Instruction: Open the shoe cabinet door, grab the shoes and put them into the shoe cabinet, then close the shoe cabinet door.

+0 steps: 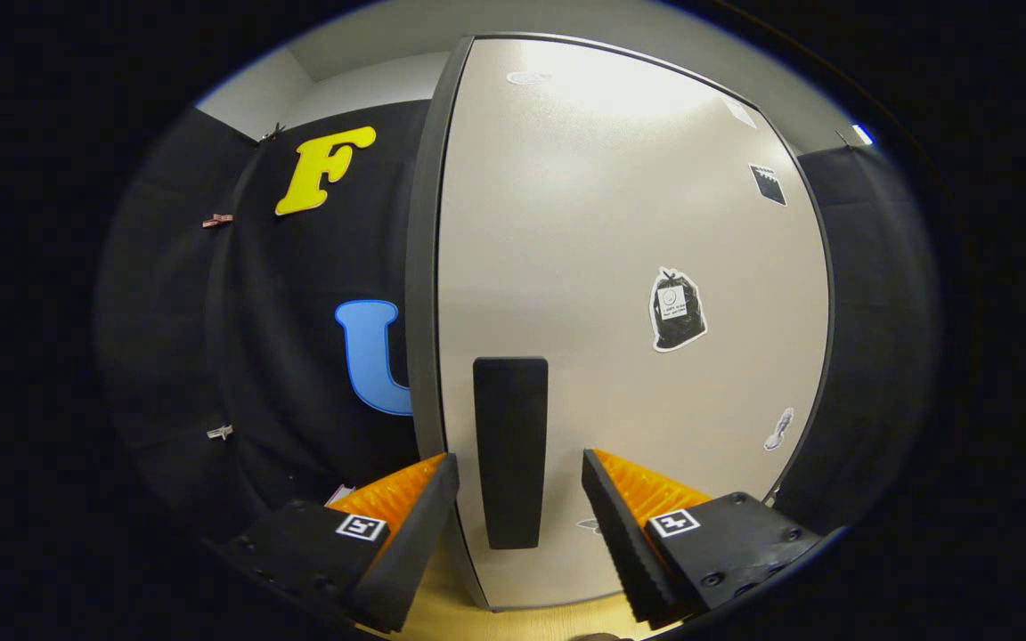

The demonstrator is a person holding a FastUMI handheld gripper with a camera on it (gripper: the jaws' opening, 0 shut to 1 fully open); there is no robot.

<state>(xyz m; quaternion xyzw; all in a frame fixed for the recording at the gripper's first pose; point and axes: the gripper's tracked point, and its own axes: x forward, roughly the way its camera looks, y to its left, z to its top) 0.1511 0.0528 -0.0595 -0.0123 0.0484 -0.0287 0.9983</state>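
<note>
Claw [519, 472] open astride upright door handle [510, 450]

The way straight ahead is blocked by the shoe cabinet door [620, 294], which stands shut and close before the gripper [519, 481]. The dark upright handle [510, 450] is set between the parted fingers, with a gap left on either side of it. Free room is seen beside the door's dark edge, up to the black cloth wall [255, 356], and on the pale floor [451, 614] below.
</note>
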